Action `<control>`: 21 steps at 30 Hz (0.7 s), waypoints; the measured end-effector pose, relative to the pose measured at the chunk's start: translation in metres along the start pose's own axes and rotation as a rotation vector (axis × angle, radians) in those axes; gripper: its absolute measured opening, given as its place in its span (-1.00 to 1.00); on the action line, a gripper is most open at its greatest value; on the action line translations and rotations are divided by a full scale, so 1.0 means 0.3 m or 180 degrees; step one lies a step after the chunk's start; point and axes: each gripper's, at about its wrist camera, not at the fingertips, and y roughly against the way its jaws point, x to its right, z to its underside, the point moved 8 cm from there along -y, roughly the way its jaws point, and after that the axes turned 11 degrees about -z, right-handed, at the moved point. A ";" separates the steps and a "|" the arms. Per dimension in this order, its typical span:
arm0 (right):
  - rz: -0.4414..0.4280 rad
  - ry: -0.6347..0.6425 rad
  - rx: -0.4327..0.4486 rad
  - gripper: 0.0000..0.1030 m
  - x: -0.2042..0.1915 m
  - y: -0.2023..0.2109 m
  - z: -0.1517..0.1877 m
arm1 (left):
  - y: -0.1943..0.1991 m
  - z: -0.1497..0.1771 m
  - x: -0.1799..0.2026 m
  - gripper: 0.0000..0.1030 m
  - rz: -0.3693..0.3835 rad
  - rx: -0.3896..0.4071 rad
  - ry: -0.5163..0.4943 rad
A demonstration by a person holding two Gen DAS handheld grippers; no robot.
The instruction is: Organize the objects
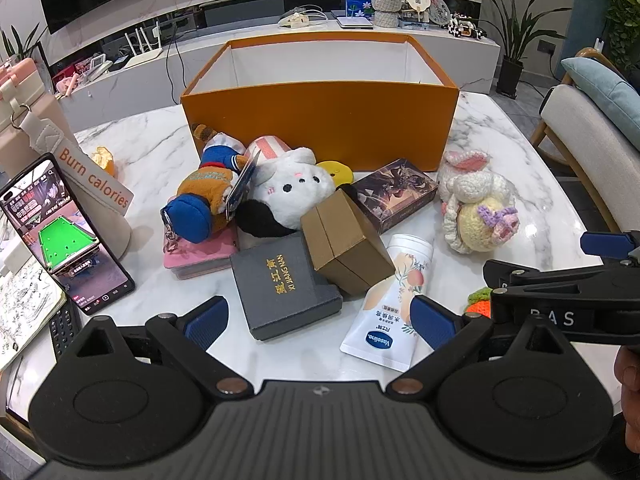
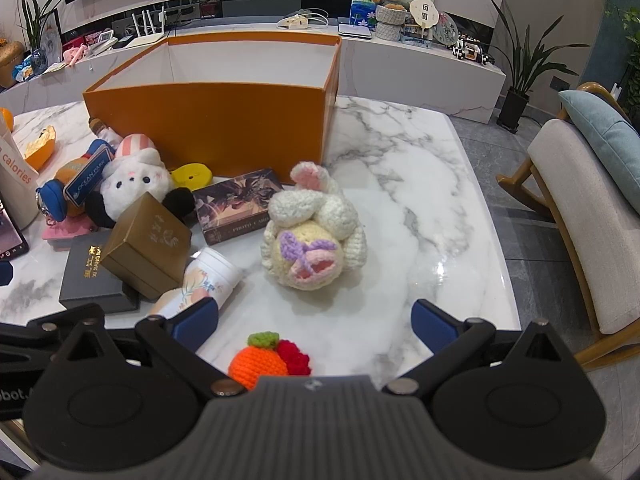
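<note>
Vaseline tube (image 1: 394,298) flat on the marble table (image 1: 500,152) near its front edge, long axis running front to back, cap end toward the orange box (image 1: 320,128), crimped end nearest. Left gripper (image 1: 320,316) spread wide, holding nothing, fingers flanking the dark grey box (image 1: 284,284) and tube; right gripper (image 2: 316,320) likewise wide apart above the crocheted orange (image 2: 260,364).

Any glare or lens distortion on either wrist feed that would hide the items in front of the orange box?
Left wrist view: strong fisheye bend, the orange box bows; soft sheen on the marble table near the crochet bunny, nothing hidden. Right wrist view: bright ceiling-light glare on the table right of the bunny, items sharp; dark vignette in all corners. Left gripper and right gripper open.
</note>
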 end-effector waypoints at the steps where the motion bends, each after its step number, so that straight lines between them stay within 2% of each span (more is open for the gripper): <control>1: -0.0001 0.0007 -0.0002 0.99 -0.001 0.000 0.000 | -0.002 0.001 0.002 1.00 -0.0004 0.0001 -0.0006; 6: -0.0005 0.0110 0.0025 0.99 0.015 -0.008 -0.015 | -0.012 -0.004 -0.013 1.00 -0.0008 0.0008 0.0048; 10: -0.0088 -0.0132 0.0013 0.99 0.062 -0.017 -0.041 | -0.027 -0.011 -0.039 1.00 -0.0025 0.0002 0.0109; 14: -0.0397 -0.0286 -0.0014 0.99 0.074 -0.028 -0.058 | -0.049 -0.020 -0.062 1.00 -0.0005 0.0014 0.0192; 18: -0.0730 -0.0243 0.0157 0.98 0.056 -0.017 -0.092 | -0.074 -0.032 -0.077 1.00 0.0125 0.0021 0.0331; 21: -0.0511 -0.0177 0.0199 0.99 0.059 -0.029 -0.110 | -0.086 -0.043 -0.072 1.00 0.0214 0.0099 0.0386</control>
